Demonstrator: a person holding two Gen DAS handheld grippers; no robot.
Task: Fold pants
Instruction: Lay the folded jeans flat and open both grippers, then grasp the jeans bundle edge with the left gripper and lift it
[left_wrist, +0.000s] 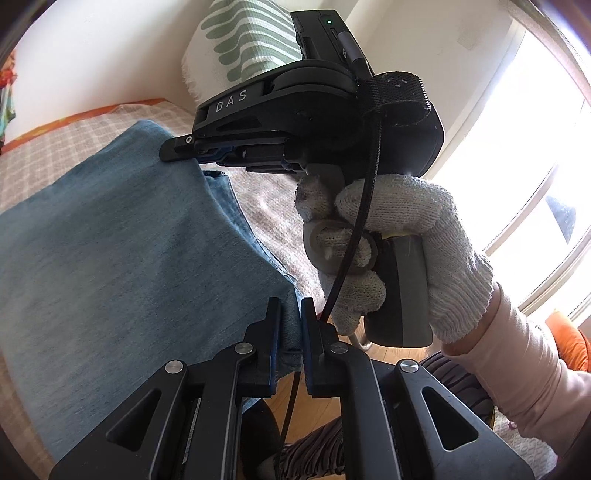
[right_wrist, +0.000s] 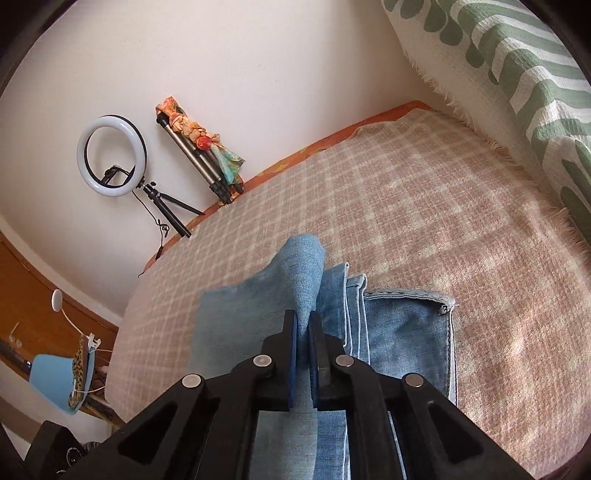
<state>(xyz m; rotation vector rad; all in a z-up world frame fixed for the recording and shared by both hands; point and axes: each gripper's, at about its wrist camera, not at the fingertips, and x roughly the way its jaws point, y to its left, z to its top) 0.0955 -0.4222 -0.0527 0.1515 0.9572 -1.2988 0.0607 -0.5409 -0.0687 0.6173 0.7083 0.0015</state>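
Checked blanket (right_wrist: 424, 206) on bed, white wall (right_wrist: 240, 55), ring light (right_wrist: 110, 155), both fingers clenched on jeans (right_wrist: 406, 332)

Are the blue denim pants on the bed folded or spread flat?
Folded. The blue denim pants lie in stacked layers on the checked bed cover, several edges showing side by side.

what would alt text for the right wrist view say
The right gripper is shut on a raised fold of light blue denim pants, partly folded in layers on a checked blanket. A ring light stands by the white wall behind.
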